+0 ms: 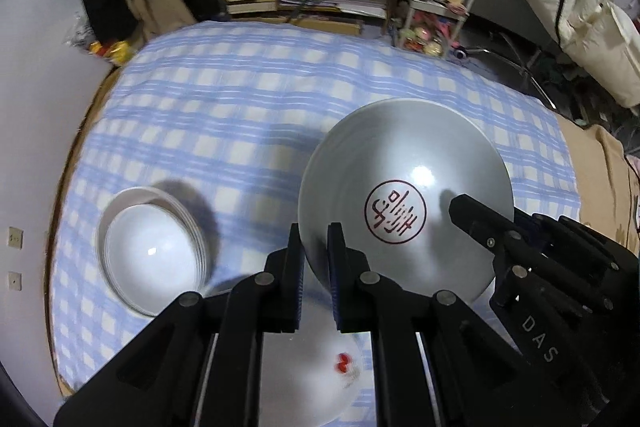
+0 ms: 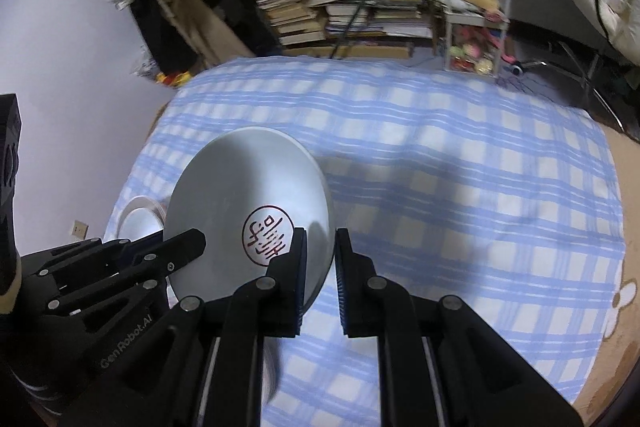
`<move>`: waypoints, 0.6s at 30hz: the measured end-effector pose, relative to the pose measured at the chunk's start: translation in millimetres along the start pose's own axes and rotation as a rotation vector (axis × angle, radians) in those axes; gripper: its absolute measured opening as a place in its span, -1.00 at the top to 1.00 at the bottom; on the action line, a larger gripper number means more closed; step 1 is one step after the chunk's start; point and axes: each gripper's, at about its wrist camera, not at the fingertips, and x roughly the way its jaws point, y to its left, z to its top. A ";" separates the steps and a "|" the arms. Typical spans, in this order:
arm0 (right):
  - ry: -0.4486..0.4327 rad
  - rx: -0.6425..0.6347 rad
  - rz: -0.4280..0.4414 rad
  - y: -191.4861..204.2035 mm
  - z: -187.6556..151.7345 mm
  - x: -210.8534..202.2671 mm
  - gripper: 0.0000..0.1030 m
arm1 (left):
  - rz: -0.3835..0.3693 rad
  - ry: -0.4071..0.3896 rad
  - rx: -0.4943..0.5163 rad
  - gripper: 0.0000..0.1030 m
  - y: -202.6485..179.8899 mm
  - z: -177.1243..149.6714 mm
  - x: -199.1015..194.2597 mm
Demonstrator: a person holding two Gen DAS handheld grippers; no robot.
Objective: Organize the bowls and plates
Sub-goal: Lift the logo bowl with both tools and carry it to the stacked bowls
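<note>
Gripping bowl (image 1: 404,203) rim both sides: left tongs (image 1: 314,259), right tongs (image 2: 320,259); mouth up, tilted.

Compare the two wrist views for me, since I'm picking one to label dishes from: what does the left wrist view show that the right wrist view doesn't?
Only the left wrist view shows the flat white plate with a red mark lying below the gripper, and the full stack of white bowls on the checked cloth.

Only the right wrist view shows the bare right stretch of that cloth and a flower-patterned mat.

Both show the white bowl with the red seal, held by its rim by the left gripper and the right gripper.
</note>
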 end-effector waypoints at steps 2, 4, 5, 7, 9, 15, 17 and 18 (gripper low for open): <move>-0.001 -0.022 0.004 16.5 -1.9 -0.1 0.71 | 0.006 -0.008 -0.012 0.78 12.9 -3.7 -6.4; -0.003 -0.033 0.012 27.7 -2.9 -0.9 0.71 | 0.006 -0.014 -0.024 0.78 26.7 -8.5 -12.0; -0.006 -0.042 0.017 36.3 -3.6 -0.8 0.71 | 0.005 -0.017 -0.030 0.78 33.6 -10.8 -14.0; -0.009 -0.054 0.024 48.1 -5.7 -0.4 0.71 | 0.014 -0.021 -0.031 0.77 47.6 -15.5 -18.4; -0.017 -0.061 0.040 62.6 -9.3 0.5 0.71 | 0.032 -0.029 -0.029 0.77 59.3 -20.7 -22.9; -0.024 -0.069 0.112 107.3 -18.8 15.6 0.71 | 0.070 -0.038 -0.071 0.77 109.5 -35.3 -31.3; -0.020 -0.082 0.133 124.0 -23.2 23.1 0.71 | 0.080 -0.037 -0.093 0.77 127.9 -40.8 -31.4; -0.022 -0.091 0.135 130.6 -24.9 25.5 0.71 | 0.081 -0.034 -0.104 0.77 135.1 -42.9 -30.7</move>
